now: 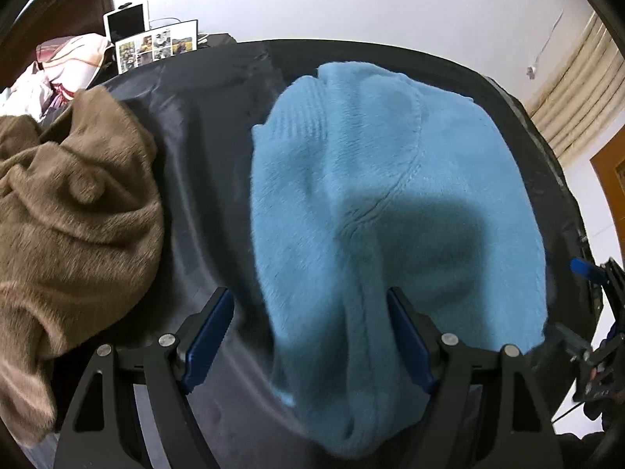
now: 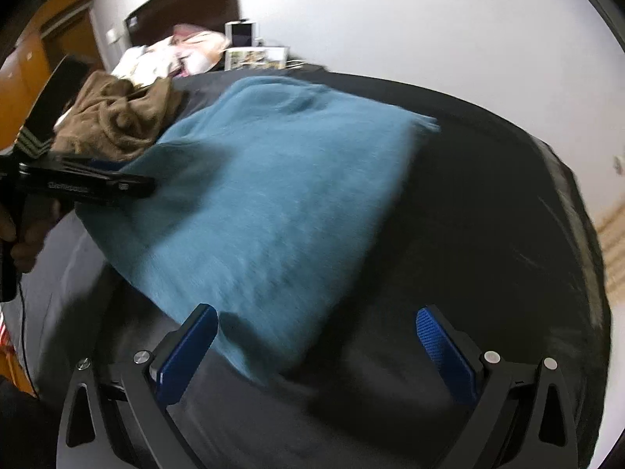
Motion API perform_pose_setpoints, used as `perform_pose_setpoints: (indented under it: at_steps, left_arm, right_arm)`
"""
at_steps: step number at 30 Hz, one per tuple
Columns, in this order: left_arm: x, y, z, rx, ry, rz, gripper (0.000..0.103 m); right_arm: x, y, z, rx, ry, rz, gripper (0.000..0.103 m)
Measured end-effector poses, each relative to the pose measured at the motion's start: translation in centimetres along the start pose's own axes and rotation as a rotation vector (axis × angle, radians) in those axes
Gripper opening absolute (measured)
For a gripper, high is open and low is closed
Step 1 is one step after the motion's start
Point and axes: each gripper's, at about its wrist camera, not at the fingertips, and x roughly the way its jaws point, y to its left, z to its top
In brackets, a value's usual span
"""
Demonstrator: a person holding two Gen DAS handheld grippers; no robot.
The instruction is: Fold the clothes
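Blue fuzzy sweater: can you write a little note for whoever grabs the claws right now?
Left claw: open, holding nothing, over the near edge of the fuzzy blue knit sweater.
Right claw: open, holding nothing, by the sweater's near corner.
The sweater lies folded in a compact block on the dark cloth-covered table.
The furry brown garment is crumpled in a heap at the table's left side, unfolded.
Left: fold the brown one.

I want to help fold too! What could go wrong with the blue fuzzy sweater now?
1. The blue sweater lies folded, and both the left gripper and right gripper hang open close over it; a finger could snag the fluff and spoil the fold.
2. The crumpled brown garment sits close beside it, so the two might get tangled.
3. The sweater's far corner lies near the edge of the dark cloth; a push might slide it off.
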Motion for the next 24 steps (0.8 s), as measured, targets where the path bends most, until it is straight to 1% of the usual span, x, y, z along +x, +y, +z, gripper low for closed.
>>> perform_pose_setpoints:
  at_steps: [3,5,9,13,15,17,18,20,24]
  left_arm:
    - [-0.4,-0.1,-0.5,0.009,-0.008,0.004,0.082]
    - [-0.4,-0.3,-0.7,0.016,-0.009,0.009,0.082]
    - [0.2,-0.5,-0.5,0.018,0.006,0.021,0.082]
    - [0.7,-0.6,-0.4,0.028,0.012,0.041,0.082]
    - [1.1,-0.5,-0.3,0.022,0.023,0.045,0.083]
    - [1.4,-0.4,-0.3,0.015,0.034,0.042,0.084]
    - [1.6,-0.4,-0.3,0.019,0.037,0.04,0.084]
    - [2.0,-0.7,-0.3,0.032,0.041,0.037,0.084]
    - [2.6,-0.7,-0.3,0.039,0.037,0.02,0.088]
  right_arm:
    - [-0.4,-0.5,-1.7,0.021,0.031,0.003,0.103]
    - [0.0,0.0,-2.7,0.005,0.055,-0.001,0.103]
    - [1.1,1.3,-3.2,-0.041,0.066,-0.009,0.103]
    - [3.2,2.4,-2.5,-0.078,0.044,-0.105,0.103]
    - [3.2,2.0,-1.8,-0.04,0.0,-0.149,0.103]
    - [2.2,1.3,-1.3,0.016,-0.065,-0.173,0.103]
    - [1.9,1.0,-1.3,0.035,-0.082,-0.185,0.103]
    - [1.7,0.5,-1.3,0.065,-0.098,-0.209,0.103]
    - [2.9,-1.0,-1.4,0.156,-0.071,-0.208,0.103]
